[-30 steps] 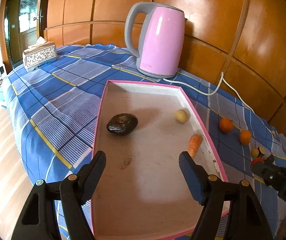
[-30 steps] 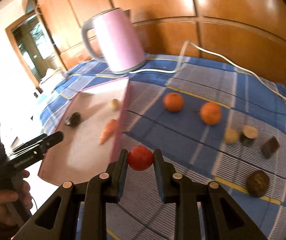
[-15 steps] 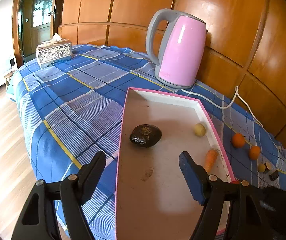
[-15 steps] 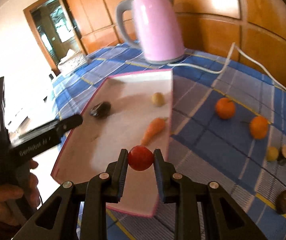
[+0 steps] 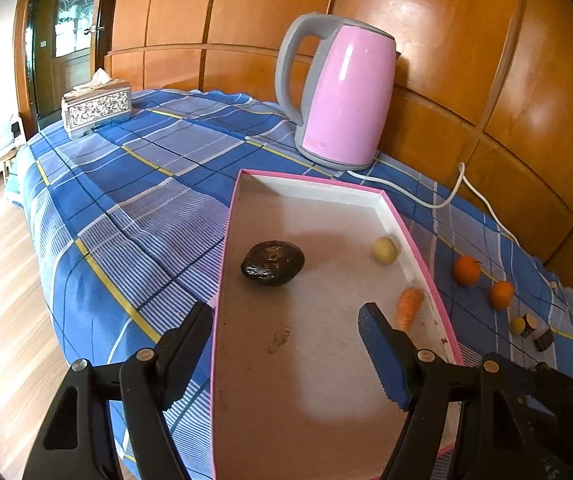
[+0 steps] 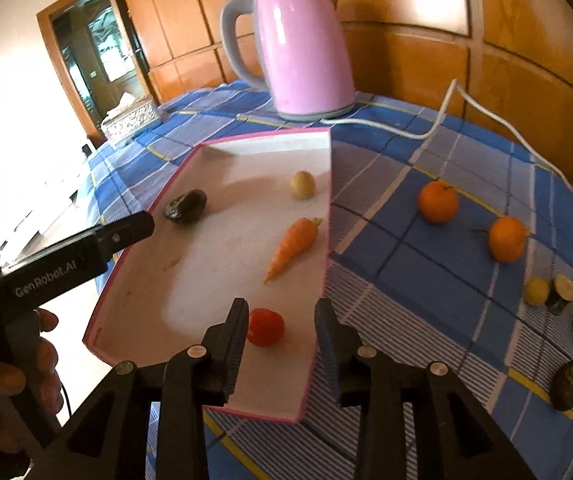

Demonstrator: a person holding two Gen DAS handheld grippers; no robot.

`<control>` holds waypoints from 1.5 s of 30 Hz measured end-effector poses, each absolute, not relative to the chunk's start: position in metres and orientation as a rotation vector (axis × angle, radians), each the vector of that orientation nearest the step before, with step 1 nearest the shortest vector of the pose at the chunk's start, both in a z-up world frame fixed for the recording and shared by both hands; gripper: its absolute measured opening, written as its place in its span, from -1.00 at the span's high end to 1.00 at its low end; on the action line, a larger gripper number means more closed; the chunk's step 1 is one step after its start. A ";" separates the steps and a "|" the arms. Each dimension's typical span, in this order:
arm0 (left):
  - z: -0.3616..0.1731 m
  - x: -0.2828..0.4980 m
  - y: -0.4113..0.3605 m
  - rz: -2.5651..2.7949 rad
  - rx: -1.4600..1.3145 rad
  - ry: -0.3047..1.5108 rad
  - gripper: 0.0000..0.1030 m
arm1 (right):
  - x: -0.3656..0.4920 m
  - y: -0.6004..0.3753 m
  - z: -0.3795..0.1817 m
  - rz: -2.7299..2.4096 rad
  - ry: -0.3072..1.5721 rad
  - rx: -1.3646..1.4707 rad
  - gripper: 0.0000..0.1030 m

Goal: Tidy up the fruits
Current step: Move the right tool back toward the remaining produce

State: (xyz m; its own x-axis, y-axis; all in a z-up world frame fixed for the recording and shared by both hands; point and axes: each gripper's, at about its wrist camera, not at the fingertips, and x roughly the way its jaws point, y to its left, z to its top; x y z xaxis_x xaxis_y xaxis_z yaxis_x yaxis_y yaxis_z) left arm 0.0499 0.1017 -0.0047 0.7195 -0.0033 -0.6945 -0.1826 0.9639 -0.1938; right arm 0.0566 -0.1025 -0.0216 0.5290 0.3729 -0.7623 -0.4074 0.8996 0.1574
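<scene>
A pink-rimmed tray point(image 6: 328, 200) lies on the blue checked cloth. In it are a dark avocado point(image 6: 185, 206), a small yellow fruit point(image 6: 302, 185), a carrot point(image 6: 292, 248) and a red tomato point(image 6: 265, 327). My right gripper point(image 6: 281, 308) hovers over the tray's near end, jaws opening. The tomato rests on the tray floor between them, beside the left finger, with a gap to the right one. My left gripper point(image 5: 286, 316) stands open over the tray's point(image 5: 222, 264) near end with nothing in it. Two oranges point(image 6: 437, 202) point(image 6: 506, 239) lie on the cloth to the right.
A pink kettle point(image 5: 338, 96) stands behind the tray, its white cord point(image 6: 438, 120) trailing right. A tissue box point(image 5: 96, 106) sits at the far left. Small yellow and dark pieces point(image 6: 550, 292) and a dark round fruit point(image 6: 566, 386) lie at the right. The cloth's edge drops to a wooden floor point(image 5: 2, 280).
The right gripper carried the tomato left over the tray, then its jaws parted and the tomato came to rest on the tray floor. The left gripper stayed open.
</scene>
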 end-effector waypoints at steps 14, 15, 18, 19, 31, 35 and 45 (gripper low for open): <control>-0.005 0.047 0.084 0.040 -0.229 0.780 -0.49 | 0.038 -0.167 -0.007 0.238 0.823 0.019 0.02; -0.006 0.047 0.083 0.032 -0.226 0.782 -0.49 | 0.036 -0.175 -0.007 0.210 0.817 0.025 0.00; -0.007 0.047 0.077 0.004 -0.219 0.791 -0.49 | 0.030 -0.203 -0.008 0.097 0.797 0.047 -0.21; -0.007 0.047 0.075 -0.008 -0.214 0.793 -0.49 | 0.028 -0.211 -0.007 0.067 0.789 0.053 -0.26; -0.002 0.045 0.046 -0.112 -0.154 0.797 -0.48 | -0.007 -0.345 -0.021 -0.399 0.741 0.189 -0.27; 0.007 0.049 0.031 -0.163 -0.113 0.786 -0.48 | -0.019 -0.375 -0.031 -0.497 0.747 0.221 -0.27; 0.020 0.095 -0.023 -0.307 0.001 0.816 -0.48 | -0.024 -0.385 -0.044 -0.516 0.749 0.217 -0.27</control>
State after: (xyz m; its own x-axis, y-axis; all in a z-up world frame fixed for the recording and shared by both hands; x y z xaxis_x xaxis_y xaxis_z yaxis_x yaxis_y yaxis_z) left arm 0.0948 -0.0226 0.0201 0.6430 -0.2694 -0.7169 0.2702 0.9557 -0.1168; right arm -0.0237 -0.3848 -0.0442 0.6155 -0.3686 -0.6966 0.5194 0.8545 0.0068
